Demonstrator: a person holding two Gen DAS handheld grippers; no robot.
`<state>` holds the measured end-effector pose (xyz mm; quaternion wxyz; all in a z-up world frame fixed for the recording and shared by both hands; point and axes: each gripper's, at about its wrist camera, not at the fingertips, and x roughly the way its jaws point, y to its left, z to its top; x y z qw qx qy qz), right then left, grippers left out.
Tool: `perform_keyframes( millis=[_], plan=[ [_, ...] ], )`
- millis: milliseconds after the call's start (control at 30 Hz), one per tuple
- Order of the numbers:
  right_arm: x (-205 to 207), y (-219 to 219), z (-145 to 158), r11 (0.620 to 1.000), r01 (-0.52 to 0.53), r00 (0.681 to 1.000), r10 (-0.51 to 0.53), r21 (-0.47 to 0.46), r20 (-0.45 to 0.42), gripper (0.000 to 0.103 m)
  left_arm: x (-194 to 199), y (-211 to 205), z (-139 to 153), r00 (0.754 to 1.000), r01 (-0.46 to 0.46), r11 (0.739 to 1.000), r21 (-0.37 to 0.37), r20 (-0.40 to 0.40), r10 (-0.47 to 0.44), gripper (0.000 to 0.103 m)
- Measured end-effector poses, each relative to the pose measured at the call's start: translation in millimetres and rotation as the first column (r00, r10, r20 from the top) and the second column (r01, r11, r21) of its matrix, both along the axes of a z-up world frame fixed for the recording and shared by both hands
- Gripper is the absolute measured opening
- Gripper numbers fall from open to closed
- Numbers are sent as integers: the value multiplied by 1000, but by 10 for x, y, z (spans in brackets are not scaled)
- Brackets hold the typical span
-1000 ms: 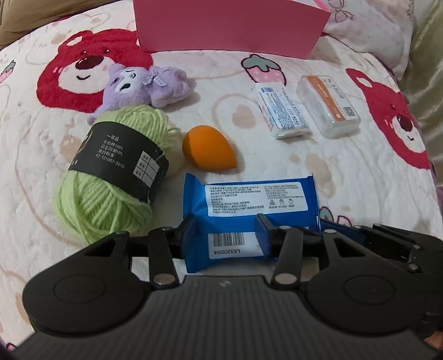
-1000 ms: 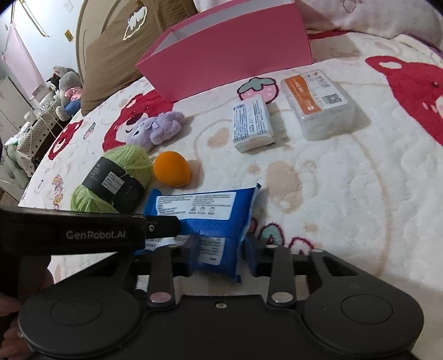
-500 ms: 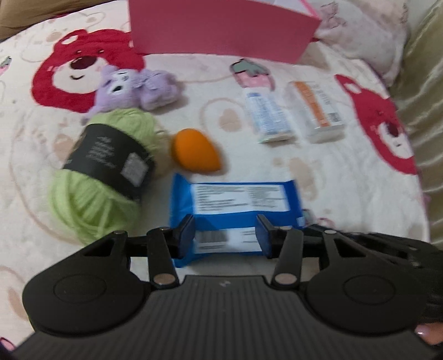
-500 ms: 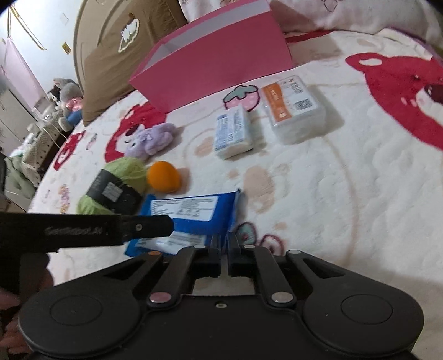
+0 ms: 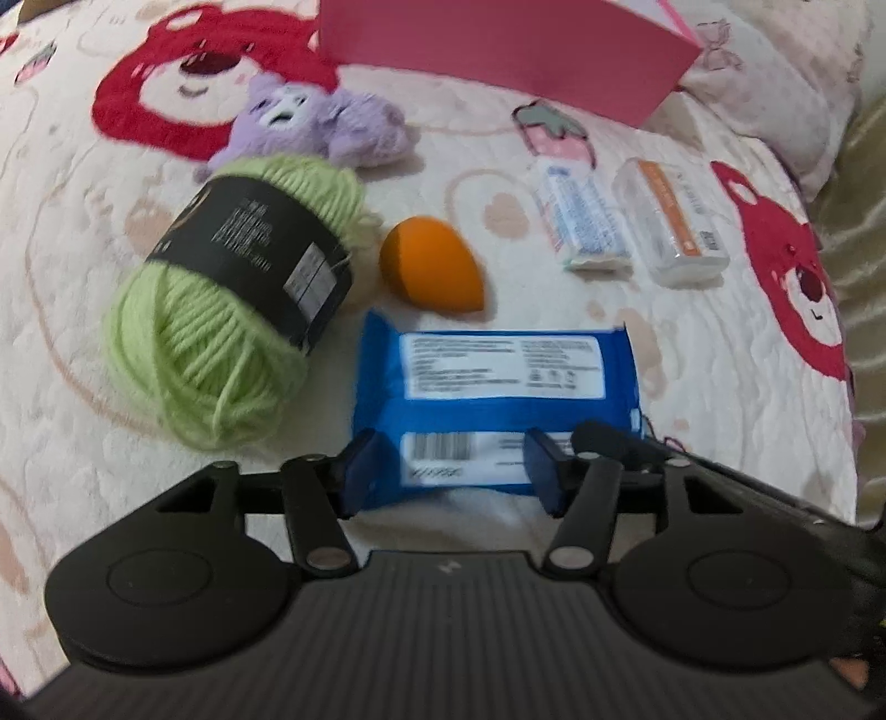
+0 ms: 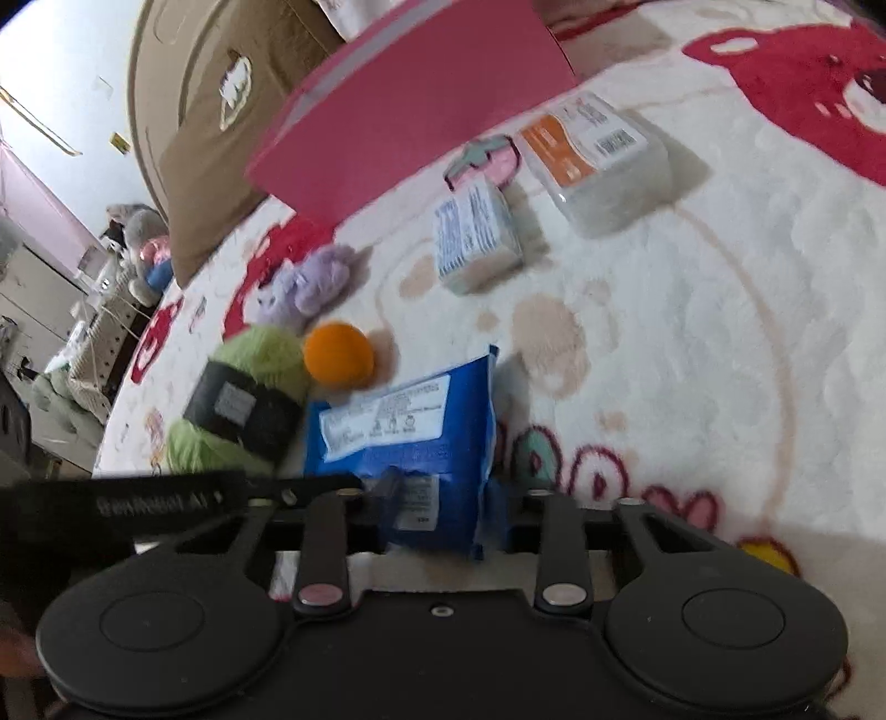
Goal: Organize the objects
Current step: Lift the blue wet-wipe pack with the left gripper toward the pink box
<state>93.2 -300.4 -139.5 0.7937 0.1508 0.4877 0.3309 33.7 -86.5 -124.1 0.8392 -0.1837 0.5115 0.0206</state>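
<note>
A blue wipes pack (image 5: 498, 365) (image 6: 398, 421) lies label-up on the bear-print bedspread (image 5: 720, 387). My left gripper (image 5: 453, 471) straddles its near edge. Its jaws are opening and the pads stand just off the pack. My right gripper (image 6: 440, 504) is shut on the pack's near right corner. One of its fingers (image 5: 603, 437) shows beside the left gripper. Beyond the pack lie a green yarn ball (image 5: 221, 310) with a black band, an orange sponge (image 5: 432, 266) and a purple plush (image 5: 315, 127). A white tissue packet (image 5: 581, 216) and a clear box (image 5: 670, 221) with an orange label lie to the right.
A pink paper bag (image 5: 498, 44) (image 6: 410, 122) stands at the far side of the bed. A pillow (image 5: 775, 83) sits at the far right and a brown headboard (image 6: 221, 111) at the far left. The left gripper's body (image 6: 138, 504) crosses the right view.
The left fingers have spread wider around the pack. The right fingers, pressed together in front of the pack half a second ago, now sit on either side of its corner.
</note>
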Motion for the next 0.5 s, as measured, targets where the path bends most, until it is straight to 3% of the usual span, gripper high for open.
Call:
perform_keyframes(
  millis=[100,300,367,500],
  plan=[
    [-25,-7,125,1000,1,999,-2,17,45,18,-9,3,-32,999,13,998,-59,39,-10,62],
    [-77,-110,317,994,2,990,14,-113,141,16,80,-220,-12,996,88,992,-93,34,-85,61],
    [-86,-160,344,985,19,984,12,-169,179,16,105,-265,-1,995,100,992,-70,31,-98,61],
    [-11,-227,272,976,22,991,7,-217,131,19,156,-279,-16,991,129,991,-25,51,-127,61]
  ],
)
